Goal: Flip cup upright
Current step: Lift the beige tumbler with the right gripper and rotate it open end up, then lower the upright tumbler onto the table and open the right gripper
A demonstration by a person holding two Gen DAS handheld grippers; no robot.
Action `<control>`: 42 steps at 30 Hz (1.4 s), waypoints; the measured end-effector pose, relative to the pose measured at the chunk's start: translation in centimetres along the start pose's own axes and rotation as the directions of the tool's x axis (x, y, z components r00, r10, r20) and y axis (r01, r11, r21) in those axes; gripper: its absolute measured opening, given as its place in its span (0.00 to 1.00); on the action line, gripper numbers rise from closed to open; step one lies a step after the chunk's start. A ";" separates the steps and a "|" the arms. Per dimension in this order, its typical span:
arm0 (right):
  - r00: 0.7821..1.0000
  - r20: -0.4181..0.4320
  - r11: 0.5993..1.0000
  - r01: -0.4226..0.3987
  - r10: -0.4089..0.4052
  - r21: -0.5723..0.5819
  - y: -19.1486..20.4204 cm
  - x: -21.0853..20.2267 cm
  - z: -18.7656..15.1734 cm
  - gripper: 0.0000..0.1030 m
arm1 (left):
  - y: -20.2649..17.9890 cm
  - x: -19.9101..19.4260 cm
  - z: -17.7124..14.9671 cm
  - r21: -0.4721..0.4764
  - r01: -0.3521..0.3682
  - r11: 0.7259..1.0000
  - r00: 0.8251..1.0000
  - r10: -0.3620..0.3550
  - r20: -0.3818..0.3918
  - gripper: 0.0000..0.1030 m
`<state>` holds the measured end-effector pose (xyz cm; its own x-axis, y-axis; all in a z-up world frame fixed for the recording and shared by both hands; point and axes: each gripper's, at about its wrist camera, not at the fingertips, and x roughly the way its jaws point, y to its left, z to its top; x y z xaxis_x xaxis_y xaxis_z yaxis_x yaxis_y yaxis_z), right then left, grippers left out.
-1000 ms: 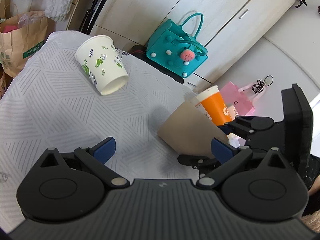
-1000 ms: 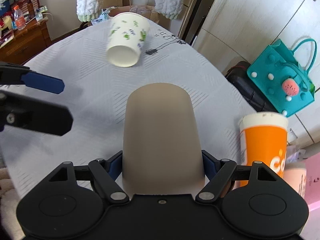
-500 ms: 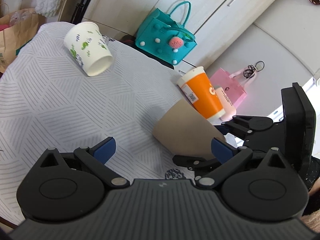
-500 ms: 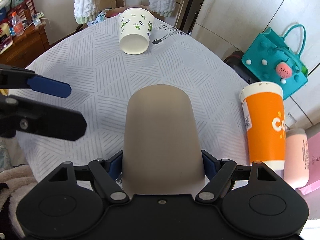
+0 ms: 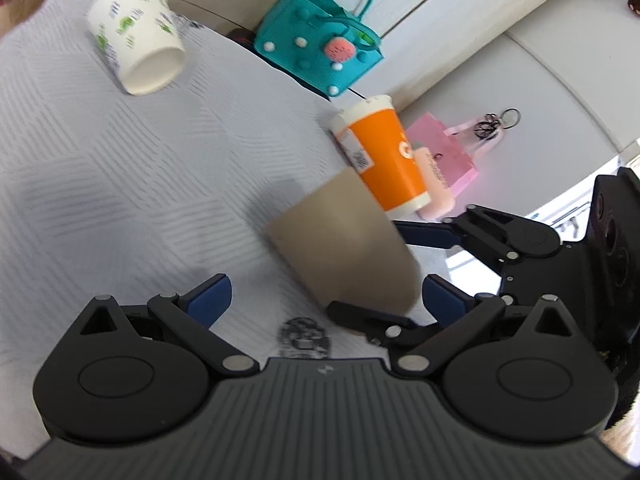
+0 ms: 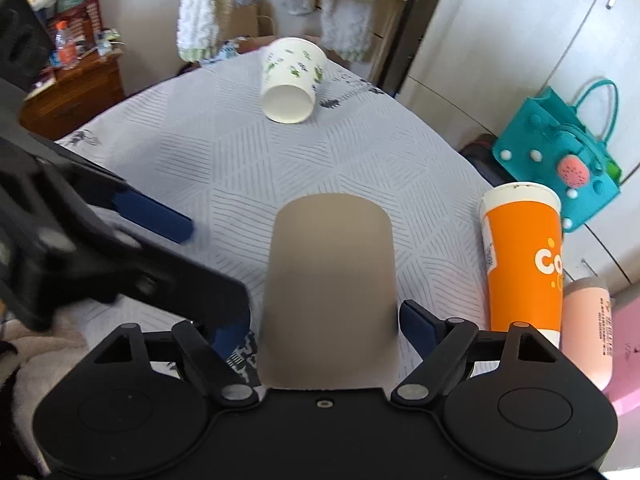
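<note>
From the right wrist view, the left tool [image 6: 188, 276] juts in at the near left with its blue-padded fingers spread wide and nothing between them. Far across the worktop [image 6: 224, 152], which carries a grey cloth with a striped geometric print, a white paper cup with green leaf prints [image 6: 291, 80] lies on its side, its open mouth turned toward the camera. In the near middle, the plain brown paper cup [image 6: 330, 288] sits between the blue pads of the right tool [image 6: 326, 322], which presses on its sides; the cup's closed base points away from the camera and the cup is tilted, not standing on the cloth. To the right of it, an orange cup with a white lid [image 6: 522, 256] stands near the worktop's right edge, and a pale pink bottle [image 6: 588, 328] is just beside it, further right. Beyond the edge, a teal handbag with white dots [image 6: 560, 160] stands against pale cabinet doors.

From the left wrist view, the left tool [image 5: 324, 292] is again wide and unloaded, the brown cup [image 5: 344, 252] is held off to the right by the right tool [image 5: 404, 268], and a pink bag [image 5: 448, 148] lies on the floor past the orange cup [image 5: 386, 156].
</note>
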<state>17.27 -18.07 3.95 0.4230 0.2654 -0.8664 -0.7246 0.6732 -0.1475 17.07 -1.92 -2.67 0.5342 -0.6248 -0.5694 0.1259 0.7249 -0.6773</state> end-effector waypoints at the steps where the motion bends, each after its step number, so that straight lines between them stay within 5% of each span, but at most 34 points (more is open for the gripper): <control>1: 1.000 0.001 1.000 -0.009 0.009 -0.001 -0.1 0.0 0.0 0.83 | 0.0 0.5 0.0 -0.016 0.016 1.000 1.000 -0.016 -0.009 0.99; 14: 0.998 0.024 0.998 -0.063 0.062 0.026 -1.6 1.1 -1.4 0.83 | -0.2 3.9 0.0 -0.093 0.053 0.994 0.999 -0.054 -0.002 0.85; 31: 0.993 0.112 0.990 -0.064 0.049 0.128 -2.3 0.4 -2.2 0.79 | -2.4 3.2 -1.0 0.056 -0.013 0.998 0.990 0.005 0.144 0.79; 36: 0.980 0.191 0.986 -0.081 0.052 0.146 -2.4 0.0 -2.7 0.79 | -2.7 2.0 -0.8 0.120 -0.028 0.992 0.983 0.006 0.182 0.74; 42: 0.940 0.335 0.971 -0.134 0.061 0.199 -2.8 0.4 -5.0 0.79 | -2.7 1.0 -0.8 0.217 -0.035 0.976 0.981 -0.008 0.195 0.66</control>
<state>16.77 -23.29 1.69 0.5353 0.5219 -0.6641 -0.6518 0.7553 0.0681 16.58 -4.72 -1.76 0.6860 -0.5622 -0.4619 0.2855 0.7919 -0.5398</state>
